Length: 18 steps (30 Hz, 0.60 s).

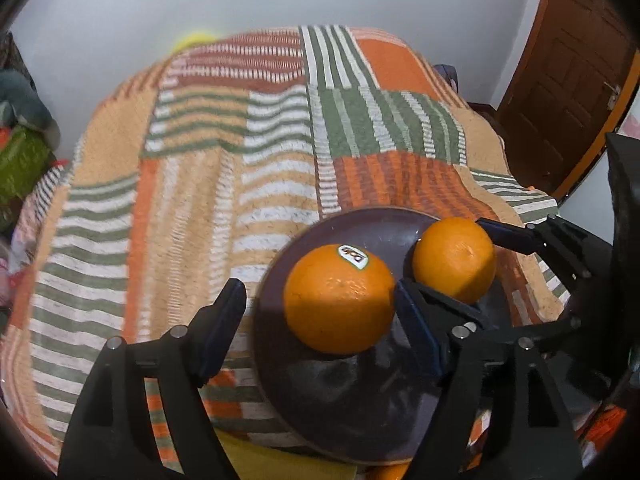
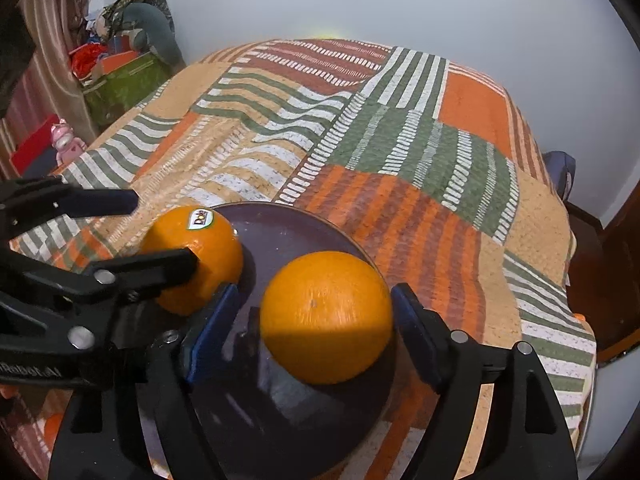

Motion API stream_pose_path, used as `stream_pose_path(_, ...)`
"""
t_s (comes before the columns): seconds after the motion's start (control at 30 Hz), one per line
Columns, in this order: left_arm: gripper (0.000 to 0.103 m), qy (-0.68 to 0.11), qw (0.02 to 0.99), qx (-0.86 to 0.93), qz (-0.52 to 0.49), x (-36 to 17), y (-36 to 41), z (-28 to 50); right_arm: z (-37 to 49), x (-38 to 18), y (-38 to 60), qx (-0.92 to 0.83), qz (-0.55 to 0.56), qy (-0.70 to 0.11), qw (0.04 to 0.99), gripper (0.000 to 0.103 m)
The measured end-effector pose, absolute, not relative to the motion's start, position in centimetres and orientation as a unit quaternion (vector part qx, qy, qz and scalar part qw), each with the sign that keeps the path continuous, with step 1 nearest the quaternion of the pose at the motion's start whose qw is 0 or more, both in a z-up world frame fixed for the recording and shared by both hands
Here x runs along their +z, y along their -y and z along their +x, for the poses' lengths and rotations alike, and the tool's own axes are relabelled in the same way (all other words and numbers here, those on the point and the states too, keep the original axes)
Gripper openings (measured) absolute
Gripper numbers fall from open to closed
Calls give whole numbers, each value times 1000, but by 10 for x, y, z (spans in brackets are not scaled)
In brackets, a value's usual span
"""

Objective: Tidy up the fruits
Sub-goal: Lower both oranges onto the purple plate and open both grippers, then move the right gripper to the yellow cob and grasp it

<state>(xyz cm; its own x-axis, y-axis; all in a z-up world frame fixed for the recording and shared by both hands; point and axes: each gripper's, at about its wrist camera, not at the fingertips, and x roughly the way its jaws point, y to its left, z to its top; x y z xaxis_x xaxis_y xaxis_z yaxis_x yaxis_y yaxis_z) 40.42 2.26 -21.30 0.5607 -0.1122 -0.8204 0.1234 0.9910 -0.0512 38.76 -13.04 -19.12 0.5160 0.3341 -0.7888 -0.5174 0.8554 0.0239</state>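
Table (image 1: 192,168) (image 2: 420,184) under a patchwork striped cloth, orange, green, white and tan, set against a pale wall (image 1: 120,20). Brown door (image 1: 576,60) at right in the left wrist view. Pile of clutter with a green box (image 2: 120,84) at the table's far left corner in the right wrist view.

Dark plate (image 1: 344,412) (image 2: 304,224) near the table's front edge, two oranges on it side by side, close but whether they touch I cannot tell.

Left gripper (image 1: 320,320) (image 2: 160,236): jaws released, straddling the stickered orange (image 1: 340,300) (image 2: 200,256). Clear gap at the left pad; the right finger (image 1: 416,324) sits right against the fruit's side, no squeeze visible. Fruit rests on the plate, sticker up.

Right gripper (image 2: 316,320) (image 1: 444,264): jaws released, straddling the plain orange (image 2: 326,316) (image 1: 456,258). Gap at the left pad; right pad (image 2: 416,332) just at the skin, contact unclear. Fruit rests on the plate.

Both grippers tilt steeply down over the plate. In the right wrist view the left gripper's near finger crosses in front of the stickered orange. White sticker (image 1: 353,256) (image 2: 201,217) on top of that orange, lettering blurred. Another bit of orange (image 1: 388,472) peeks out below the plate at the frame's bottom edge, too cropped to identify.
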Motion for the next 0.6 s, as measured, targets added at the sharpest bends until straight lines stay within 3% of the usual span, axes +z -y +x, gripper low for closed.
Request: stream_pose_path(0.6, 85, -442, 896, -46, 25, -177, -74, 282, 299, -144, 170, 235, -99, -396, 882, 81)
